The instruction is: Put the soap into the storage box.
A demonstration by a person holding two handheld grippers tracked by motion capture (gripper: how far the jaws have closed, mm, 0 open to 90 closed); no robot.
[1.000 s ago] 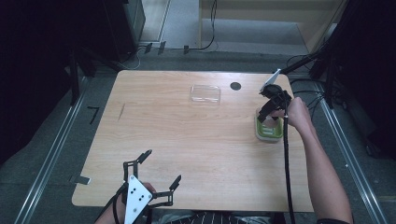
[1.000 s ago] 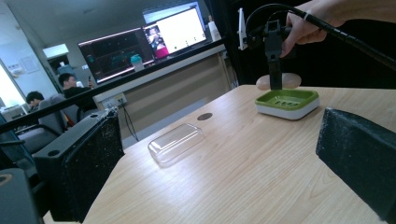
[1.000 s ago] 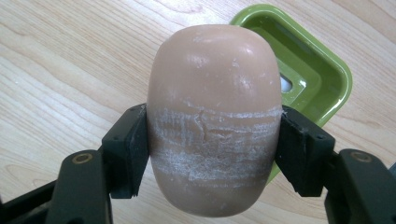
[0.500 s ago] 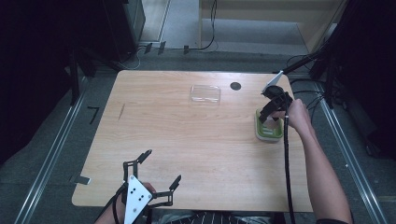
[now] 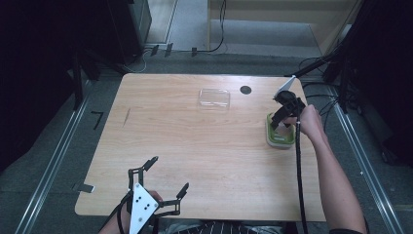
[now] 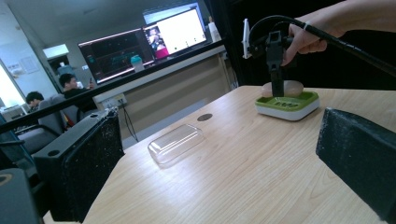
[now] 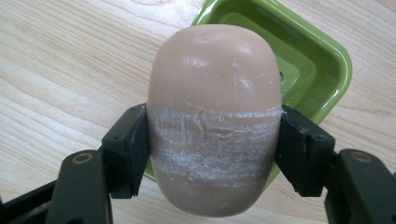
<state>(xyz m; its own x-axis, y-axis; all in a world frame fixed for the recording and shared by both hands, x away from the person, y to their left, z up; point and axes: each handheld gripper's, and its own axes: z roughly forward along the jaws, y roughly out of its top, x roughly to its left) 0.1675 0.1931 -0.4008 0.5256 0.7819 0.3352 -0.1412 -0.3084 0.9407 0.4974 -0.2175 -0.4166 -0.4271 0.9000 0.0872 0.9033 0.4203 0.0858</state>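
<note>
My right gripper clamps the soap bar by its sides above the green soap dish, so I lower it level and release only once seated.

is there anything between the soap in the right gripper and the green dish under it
Nothing visible. The right gripper is shut on the soap bar, and the green soap dish lies open and empty just beyond it. The clear lid lies well apart on the table.
</note>
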